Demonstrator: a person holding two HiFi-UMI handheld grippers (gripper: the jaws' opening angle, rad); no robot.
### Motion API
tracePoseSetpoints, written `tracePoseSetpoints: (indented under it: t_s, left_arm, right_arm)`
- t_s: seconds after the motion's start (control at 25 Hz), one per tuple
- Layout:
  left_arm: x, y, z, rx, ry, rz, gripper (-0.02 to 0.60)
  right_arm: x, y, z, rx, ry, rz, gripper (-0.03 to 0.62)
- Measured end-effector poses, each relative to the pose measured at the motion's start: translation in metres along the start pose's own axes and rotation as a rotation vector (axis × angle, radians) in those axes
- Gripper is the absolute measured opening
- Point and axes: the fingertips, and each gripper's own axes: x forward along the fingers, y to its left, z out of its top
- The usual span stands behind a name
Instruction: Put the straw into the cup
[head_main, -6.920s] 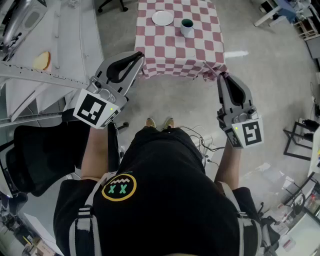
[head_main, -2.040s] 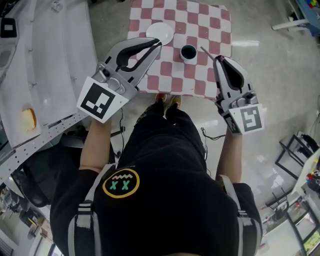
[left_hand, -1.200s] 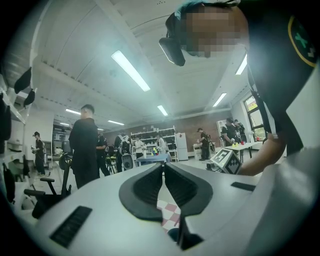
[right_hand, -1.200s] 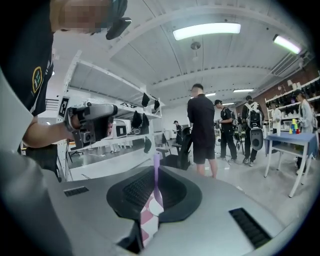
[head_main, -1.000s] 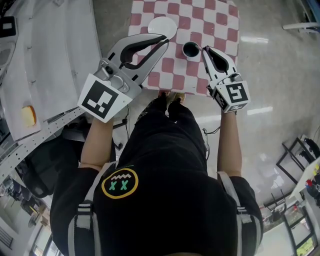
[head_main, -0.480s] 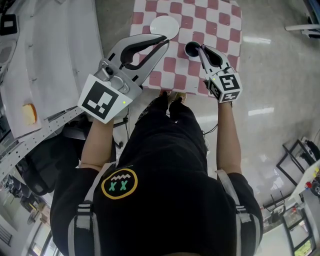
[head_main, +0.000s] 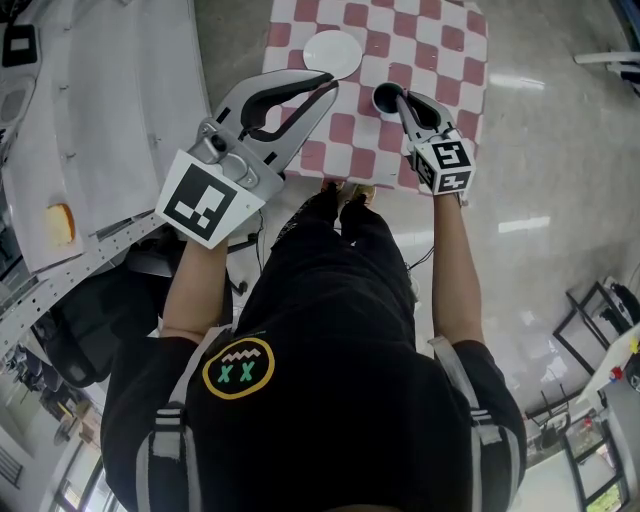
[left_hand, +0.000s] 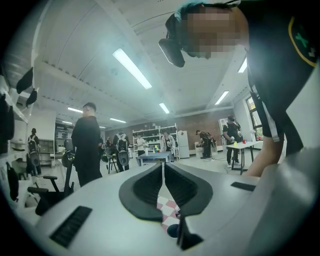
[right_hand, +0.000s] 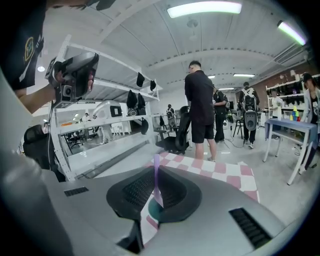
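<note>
A thin purple straw (right_hand: 156, 176) stands upright between the pads of my right gripper (right_hand: 156, 192), which is shut on it. Right below those jaws is the dark teal cup (right_hand: 151, 212). In the head view the cup (head_main: 384, 97) stands on the red-and-white checked table (head_main: 440, 40), and my right gripper (head_main: 399, 94) hangs over its right rim. My left gripper (head_main: 330, 82) floats above the table's near left part with its jaws shut and nothing in them. In the left gripper view, the left gripper (left_hand: 163, 166) points level, and the cup (left_hand: 172, 230) shows low between its jaws.
A white plate (head_main: 333, 52) lies on the table, left of and beyond the cup. A white bench (head_main: 100, 110) runs along the left, with a piece of bread (head_main: 60, 222) on it. A person (right_hand: 202, 110) and an office chair (right_hand: 176, 132) stand beyond the table.
My right gripper has sunk with the straw toward the cup, from beside it to over its rim. The left gripper has kept still.
</note>
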Motion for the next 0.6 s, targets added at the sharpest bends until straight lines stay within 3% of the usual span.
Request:
tracePoseSetpoints:
  t_s: [0.6]
  left_arm:
    - [-0.001,0.001,-0.002,0.000,0.009,0.007,0.032]
  right_arm:
    - [0.010,-0.007,-0.022,0.014,0.026,-0.008,0.043]
